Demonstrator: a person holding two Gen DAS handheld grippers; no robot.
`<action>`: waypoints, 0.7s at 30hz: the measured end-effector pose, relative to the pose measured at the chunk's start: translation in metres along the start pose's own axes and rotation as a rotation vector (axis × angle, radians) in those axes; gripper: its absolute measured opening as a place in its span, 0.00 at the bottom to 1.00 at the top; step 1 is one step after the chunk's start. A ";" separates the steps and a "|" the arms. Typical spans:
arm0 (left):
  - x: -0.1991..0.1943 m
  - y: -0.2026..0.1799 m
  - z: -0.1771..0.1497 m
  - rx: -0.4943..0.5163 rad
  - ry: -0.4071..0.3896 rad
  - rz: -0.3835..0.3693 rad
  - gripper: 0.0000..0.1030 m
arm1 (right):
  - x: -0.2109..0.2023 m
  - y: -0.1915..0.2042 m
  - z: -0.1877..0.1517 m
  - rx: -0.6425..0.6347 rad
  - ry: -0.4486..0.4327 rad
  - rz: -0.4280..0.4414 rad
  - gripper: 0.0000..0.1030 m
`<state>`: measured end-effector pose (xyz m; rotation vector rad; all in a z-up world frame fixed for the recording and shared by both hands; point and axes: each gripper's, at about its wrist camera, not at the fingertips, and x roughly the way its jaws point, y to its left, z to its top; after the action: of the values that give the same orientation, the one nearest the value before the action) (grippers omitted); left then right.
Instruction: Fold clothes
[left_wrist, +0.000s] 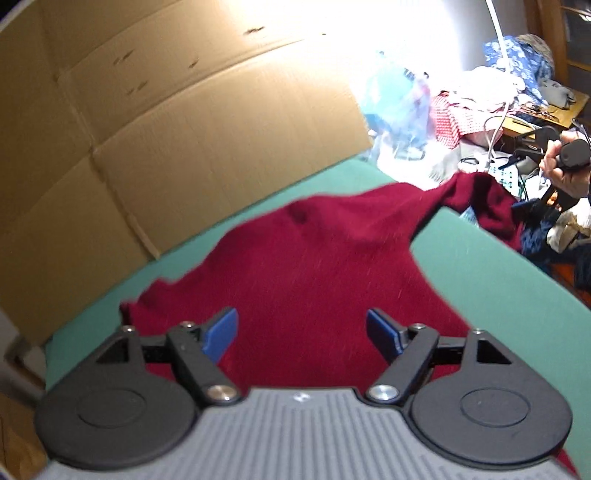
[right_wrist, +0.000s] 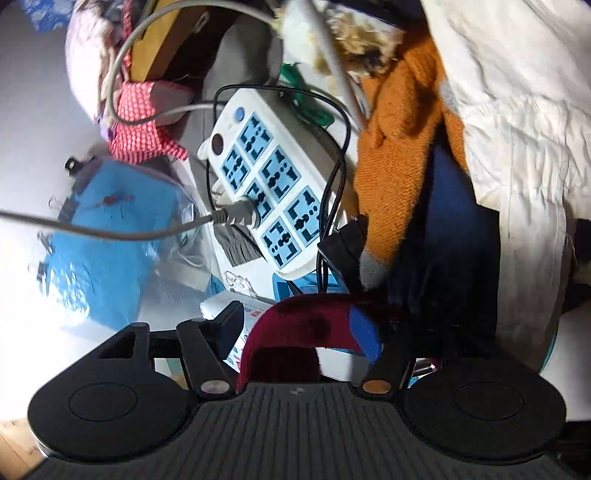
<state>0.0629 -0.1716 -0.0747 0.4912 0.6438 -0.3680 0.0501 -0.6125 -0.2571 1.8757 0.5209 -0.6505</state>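
On green table (left_wrist: 498, 280): dark red sweater (left_wrist: 306, 266) spread; left hand-held gripper (left_wrist: 302, 334) released, right hand-held gripper (right_wrist: 295, 328) grasping sleeve.

blown-out glare top centre, motion blur, fisheye-bent edges, dim corners.

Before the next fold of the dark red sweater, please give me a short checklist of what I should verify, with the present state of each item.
1. Left hand-held gripper open and free of cloth: ok; it hovers over the sweater with jaws apart.
2. Right hand-held gripper holds the sleeve: cannot tell; red cloth lies between its jaws, which look apart.
3. Sweater body flat on the green table: ok, though blurred.
4. Sleeve on the table: not ok; it trails past the edge toward the clutter.
5. Right side free of snags: not ok; power strip and black cable lie just ahead.
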 end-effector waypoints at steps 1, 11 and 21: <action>0.004 -0.005 0.006 0.007 -0.003 -0.002 0.82 | 0.001 0.000 0.001 0.016 0.009 0.000 0.66; 0.009 -0.042 0.016 -0.033 0.024 -0.091 0.85 | 0.005 -0.022 0.008 0.276 0.028 0.067 0.39; -0.004 -0.030 0.010 -0.079 0.030 -0.067 0.89 | -0.003 -0.028 -0.002 0.100 0.049 0.114 0.06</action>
<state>0.0507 -0.2007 -0.0750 0.4007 0.7030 -0.3975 0.0309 -0.6005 -0.2745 2.0042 0.4152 -0.5652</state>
